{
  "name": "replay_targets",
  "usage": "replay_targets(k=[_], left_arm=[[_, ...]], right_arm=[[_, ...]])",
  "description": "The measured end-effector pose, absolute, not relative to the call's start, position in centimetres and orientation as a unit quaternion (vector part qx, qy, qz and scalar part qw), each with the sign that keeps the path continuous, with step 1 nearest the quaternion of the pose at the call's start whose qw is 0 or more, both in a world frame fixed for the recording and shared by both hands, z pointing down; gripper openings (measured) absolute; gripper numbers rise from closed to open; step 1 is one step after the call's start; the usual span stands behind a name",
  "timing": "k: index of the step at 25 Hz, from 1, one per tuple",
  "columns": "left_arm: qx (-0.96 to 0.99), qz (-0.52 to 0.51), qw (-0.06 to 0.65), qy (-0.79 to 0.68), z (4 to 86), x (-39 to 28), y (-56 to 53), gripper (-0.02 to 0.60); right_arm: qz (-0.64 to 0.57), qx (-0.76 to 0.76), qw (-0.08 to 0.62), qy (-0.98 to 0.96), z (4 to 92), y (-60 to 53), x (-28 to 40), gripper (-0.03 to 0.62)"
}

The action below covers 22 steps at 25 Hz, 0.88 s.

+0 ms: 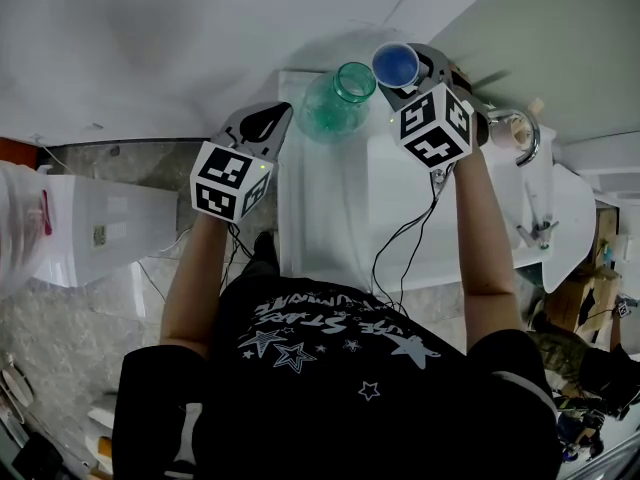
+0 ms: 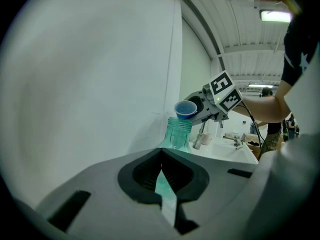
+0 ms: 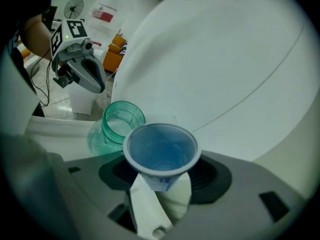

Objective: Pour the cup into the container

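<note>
A clear green jar (image 1: 334, 102) stands on the white counter (image 1: 330, 218) close to the wall, its mouth open. My right gripper (image 1: 402, 80) is shut on a small blue cup (image 1: 396, 64) and holds it just right of the jar's mouth and a little above it. In the right gripper view the blue cup (image 3: 161, 152) sits between the jaws, its rim tipped toward the green jar (image 3: 120, 124); I cannot tell what is inside it. My left gripper (image 1: 266, 120) hangs left of the jar, jaws shut and empty, not touching it.
A sink with a chrome faucet (image 1: 524, 134) lies to the right of the jar on the same counter. A white box-like unit (image 1: 100, 230) stands at the left, off the counter. Cables (image 1: 400, 248) hang from the right gripper. The wall (image 1: 200, 38) rises directly behind the jar.
</note>
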<state>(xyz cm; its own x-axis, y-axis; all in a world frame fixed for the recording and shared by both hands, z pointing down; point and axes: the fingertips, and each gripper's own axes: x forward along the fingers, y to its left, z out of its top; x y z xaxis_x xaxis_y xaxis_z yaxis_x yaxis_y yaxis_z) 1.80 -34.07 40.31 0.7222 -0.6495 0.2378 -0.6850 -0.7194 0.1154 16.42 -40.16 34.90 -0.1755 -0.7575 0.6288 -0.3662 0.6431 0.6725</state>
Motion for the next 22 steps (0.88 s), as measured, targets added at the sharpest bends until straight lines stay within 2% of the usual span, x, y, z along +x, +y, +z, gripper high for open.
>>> replay_targets(k=[22], left_arm=[[0.924, 0.074, 0.105, -0.361, 40.14, 1.66, -33.39, 0.011]], right_arm=[[-0.236, 0.371, 0.561, -0.701, 35.03, -40.08, 16.78, 0.285]])
